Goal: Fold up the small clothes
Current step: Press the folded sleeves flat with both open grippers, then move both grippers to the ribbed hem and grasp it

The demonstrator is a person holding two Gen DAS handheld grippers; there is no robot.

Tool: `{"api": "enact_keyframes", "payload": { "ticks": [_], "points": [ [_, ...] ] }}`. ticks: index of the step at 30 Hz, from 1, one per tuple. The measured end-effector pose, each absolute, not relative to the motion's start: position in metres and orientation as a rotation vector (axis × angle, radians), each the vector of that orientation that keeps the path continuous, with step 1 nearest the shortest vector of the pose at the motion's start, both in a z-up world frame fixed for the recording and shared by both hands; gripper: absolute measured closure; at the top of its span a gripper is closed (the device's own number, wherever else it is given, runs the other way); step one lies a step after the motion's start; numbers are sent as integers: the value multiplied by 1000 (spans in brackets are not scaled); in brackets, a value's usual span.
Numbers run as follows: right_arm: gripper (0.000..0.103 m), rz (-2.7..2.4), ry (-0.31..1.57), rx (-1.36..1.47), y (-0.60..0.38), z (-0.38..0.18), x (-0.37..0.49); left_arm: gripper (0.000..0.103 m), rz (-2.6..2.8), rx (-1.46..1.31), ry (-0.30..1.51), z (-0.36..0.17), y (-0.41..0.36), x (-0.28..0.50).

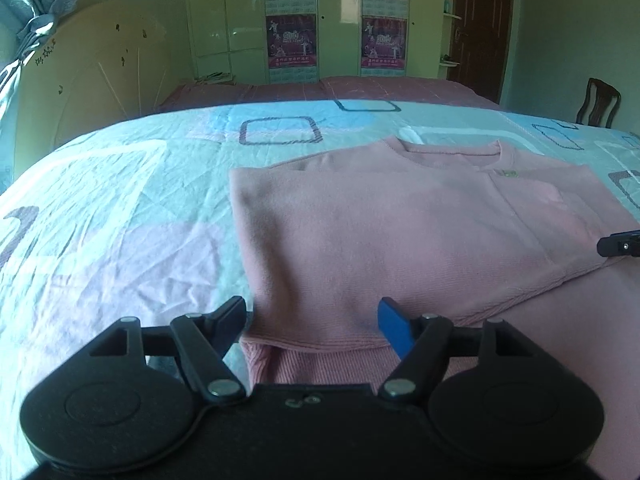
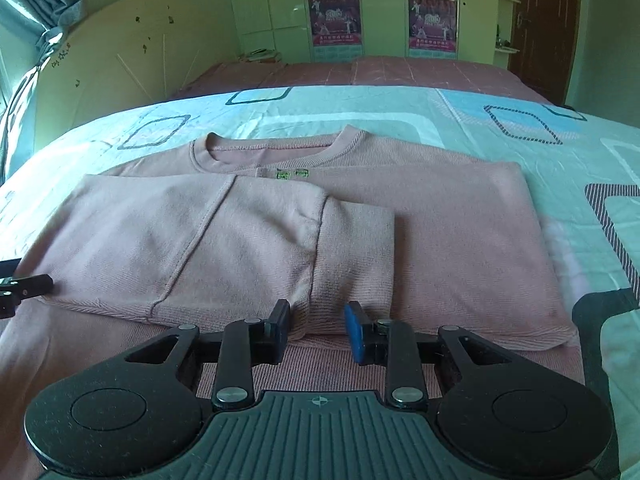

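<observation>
A pink sweatshirt (image 2: 440, 232) lies flat on the bed, collar (image 2: 276, 148) far from me, with both sides folded in and a sleeve (image 2: 240, 248) laid across the front. It also shows in the left wrist view (image 1: 380, 232). My left gripper (image 1: 312, 320) is open over the shirt's near left hem corner, fingers straddling the cloth. My right gripper (image 2: 316, 326) is open just above the sleeve cuff (image 2: 352, 256) near the hem. Each gripper's tip shows at the edge of the other view (image 1: 618, 245) (image 2: 24, 286).
The shirt lies on a light blue and pink patterned bedsheet (image 1: 120, 208). A second bed with a maroon cover (image 2: 400, 74) lies beyond. A headboard (image 1: 104, 68), wardrobe with posters (image 1: 336, 20), a door (image 1: 480, 24) and a chair (image 1: 600, 102) stand around.
</observation>
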State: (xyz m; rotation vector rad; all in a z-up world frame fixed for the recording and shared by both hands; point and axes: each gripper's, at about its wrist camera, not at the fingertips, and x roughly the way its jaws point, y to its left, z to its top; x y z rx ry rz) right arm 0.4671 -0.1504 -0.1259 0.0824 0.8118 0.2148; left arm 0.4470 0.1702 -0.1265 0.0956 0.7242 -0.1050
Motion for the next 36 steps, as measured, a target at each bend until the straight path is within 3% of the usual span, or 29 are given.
{"api": "enact_keyframes", "payload": {
  "ticks": [5,13,23,28,36],
  "points": [
    [74,200,773,98,-150,-121,471,32,-141,97,645,-107,159,440],
    [74,222,813,75,-156,-138,478,30,-150,94,761,-150,152,460],
    [73,270,808,102,-168,-140,477,28,-105,101,792,-147,148,458],
    [52,256,765,84,-191,-121,445,30,-62,146,801,-138,144,433],
    [51,207,801,214,-277,-125,362,30,-5,169,816,-137,150,360]
  ]
}}
